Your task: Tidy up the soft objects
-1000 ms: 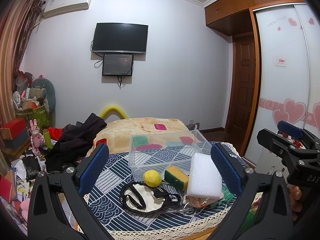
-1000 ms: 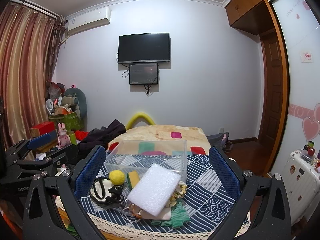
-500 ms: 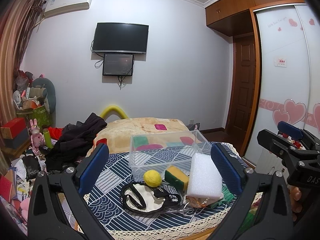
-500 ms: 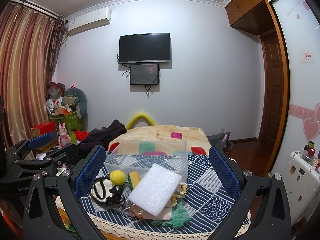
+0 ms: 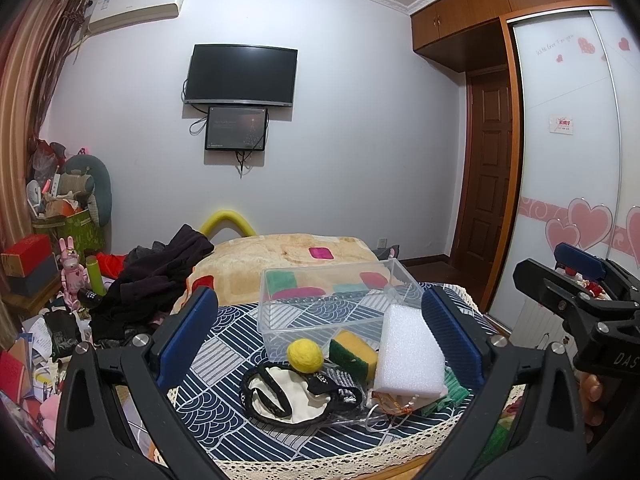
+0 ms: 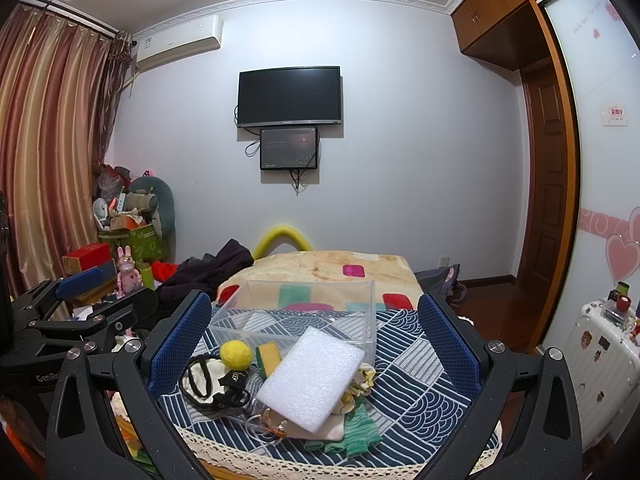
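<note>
We hold our left tool (image 5: 320, 328) and right tool (image 6: 316, 332) wide apart, holding nothing. The white foam pad (image 6: 311, 376) lies on the bench (image 6: 420, 364), at 6 o'clock from the clear box (image 6: 304, 312). It looks light and squishy, so we should pinch its long sides gently.

left gripper (image 5: 320, 332) spread wide, right gripper (image 6: 316, 336) likewise, seemingly level

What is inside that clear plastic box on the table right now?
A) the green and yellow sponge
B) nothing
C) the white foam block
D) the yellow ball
B: the clear box shows only the patterned cloth through it, while the yellow ball, sponge and white foam block lie in front of it.
</note>
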